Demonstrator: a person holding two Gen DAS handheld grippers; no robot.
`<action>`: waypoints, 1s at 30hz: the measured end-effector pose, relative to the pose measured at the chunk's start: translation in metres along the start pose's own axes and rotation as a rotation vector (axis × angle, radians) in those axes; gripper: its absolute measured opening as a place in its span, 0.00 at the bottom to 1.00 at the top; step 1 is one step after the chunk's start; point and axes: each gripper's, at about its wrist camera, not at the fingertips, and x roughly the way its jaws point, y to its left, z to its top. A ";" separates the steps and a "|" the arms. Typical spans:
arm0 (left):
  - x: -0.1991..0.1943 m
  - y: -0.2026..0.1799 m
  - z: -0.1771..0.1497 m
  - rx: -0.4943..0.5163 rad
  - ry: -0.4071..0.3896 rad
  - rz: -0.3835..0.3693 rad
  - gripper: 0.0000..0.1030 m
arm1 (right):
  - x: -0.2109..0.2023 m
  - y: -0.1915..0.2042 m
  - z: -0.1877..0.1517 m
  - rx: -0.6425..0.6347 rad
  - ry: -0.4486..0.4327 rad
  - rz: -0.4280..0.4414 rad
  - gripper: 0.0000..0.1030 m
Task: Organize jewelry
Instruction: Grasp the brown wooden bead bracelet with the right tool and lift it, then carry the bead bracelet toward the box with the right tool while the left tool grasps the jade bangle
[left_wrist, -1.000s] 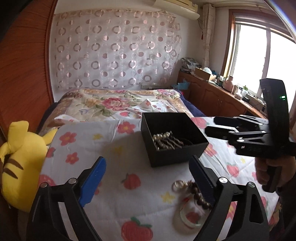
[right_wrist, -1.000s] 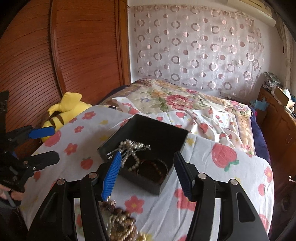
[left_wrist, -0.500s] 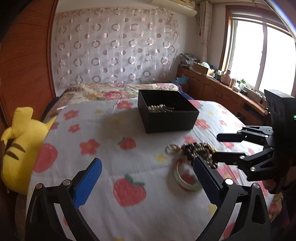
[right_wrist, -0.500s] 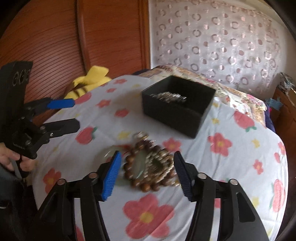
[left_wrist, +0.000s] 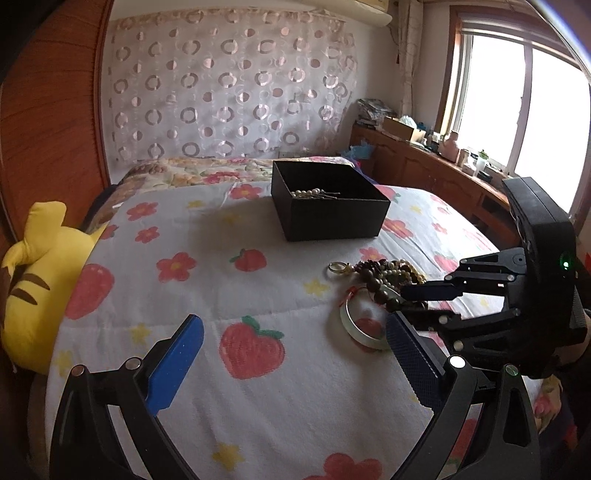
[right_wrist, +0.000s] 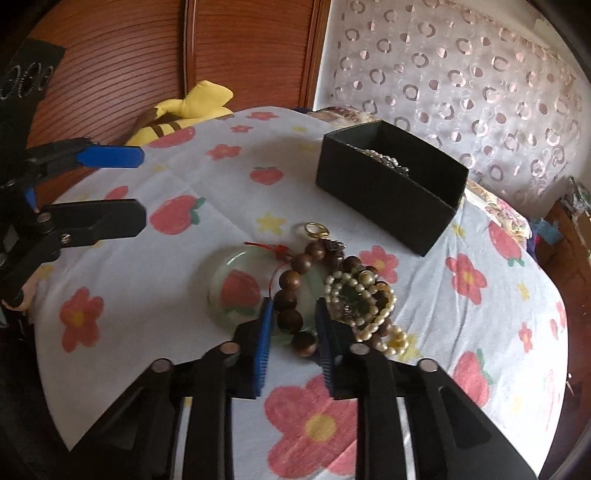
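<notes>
A heap of jewelry lies on the strawberry-print cover: a brown wooden bead bracelet (right_wrist: 290, 280), a pearl bracelet (right_wrist: 364, 295), a pale green bangle (right_wrist: 221, 291) and a gold ring (right_wrist: 316, 229). My right gripper (right_wrist: 291, 306) is down on the heap. Its jaws are closing around the wooden beads, with a thin gap still showing beside one pad. Behind the heap stands the black box (right_wrist: 384, 199) holding pearl pieces (left_wrist: 310, 192). My left gripper (left_wrist: 293, 325) hovers wide open and holds nothing, left of the bangle (left_wrist: 364, 338).
A yellow plush toy (left_wrist: 33, 280) lies at the bed's left edge against the wooden wardrobe. A patterned curtain hangs behind the bed. A wooden cabinet with clutter (left_wrist: 436, 155) runs under the window on the right. A hand holds the right gripper's handle.
Both grippers pulled back from the black box and sank toward the jewelry heap. The right jaws narrowed from wide to close around the wooden beads. The left jaws stayed wide.
</notes>
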 end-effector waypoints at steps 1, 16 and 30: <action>0.001 -0.001 0.000 0.001 0.000 0.000 0.92 | -0.001 -0.002 0.000 0.003 -0.002 0.000 0.15; 0.004 -0.013 -0.003 0.015 0.026 -0.023 0.92 | -0.102 -0.042 0.027 0.099 -0.255 -0.009 0.15; 0.031 -0.049 0.001 0.114 0.119 -0.081 0.92 | -0.132 -0.046 0.022 0.090 -0.300 -0.043 0.15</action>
